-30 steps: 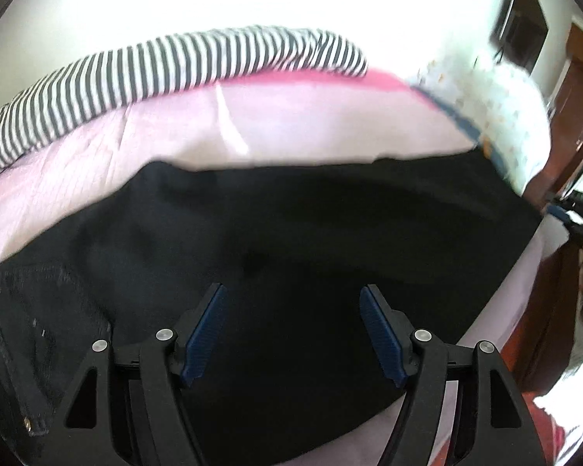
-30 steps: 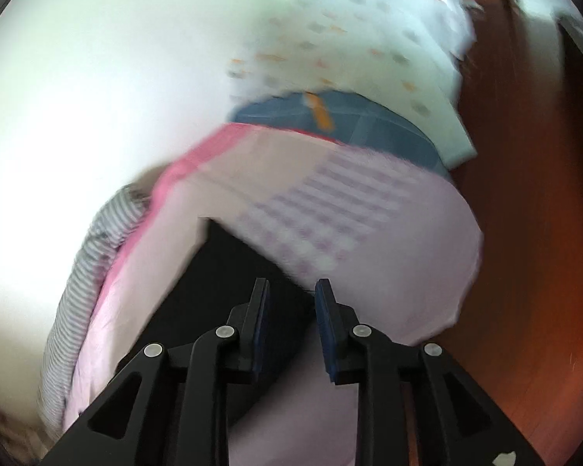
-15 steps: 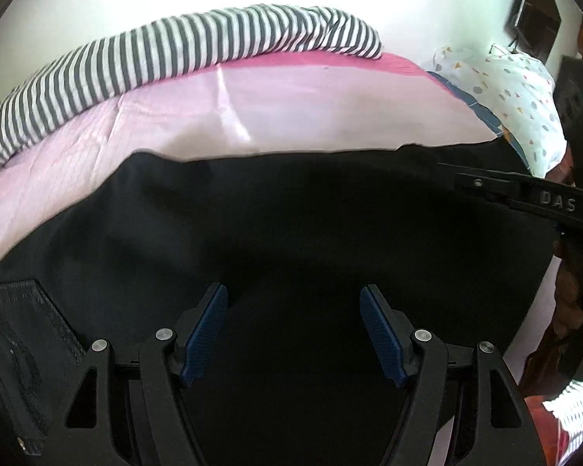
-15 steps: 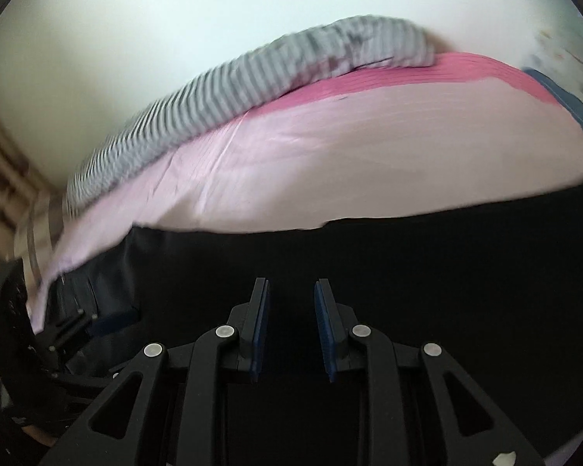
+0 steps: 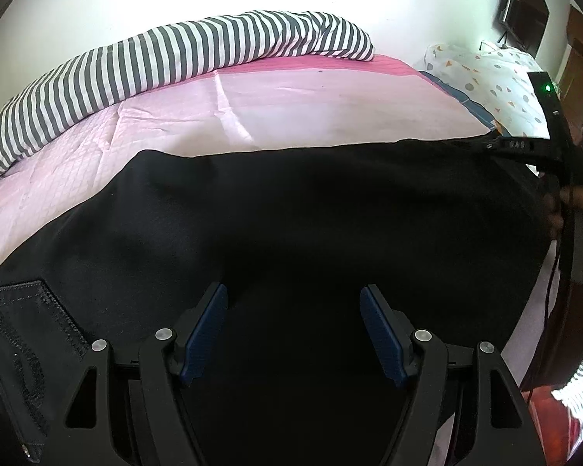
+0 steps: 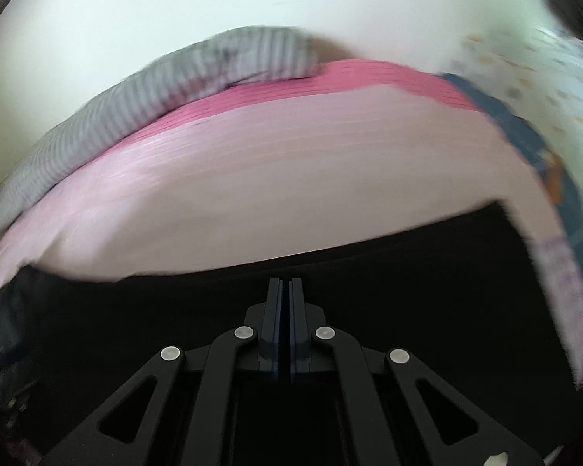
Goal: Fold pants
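Observation:
Black pants (image 5: pixel 291 225) lie spread across a pink bed sheet (image 5: pixel 291 112), a back pocket (image 5: pixel 23 330) at the lower left. My left gripper (image 5: pixel 293 330) is open just above the pants' middle, holding nothing. My right gripper (image 6: pixel 285 295) has its jaws pressed together over the pants (image 6: pixel 213 310) near their far edge; I cannot see cloth between the pads. The right gripper also shows in the left wrist view (image 5: pixel 524 147) at the pants' right end, held by a hand.
A striped blanket (image 5: pixel 155 58) lies rolled along the far side of the bed by the white wall. A patterned pillow (image 5: pixel 497 77) sits at the right end. Wooden furniture (image 5: pixel 579 58) stands beyond the bed on the right.
My right gripper swung over the pants and its jaws closed from a small gap. The left gripper stayed open and shifted little; the right gripper came into its view.

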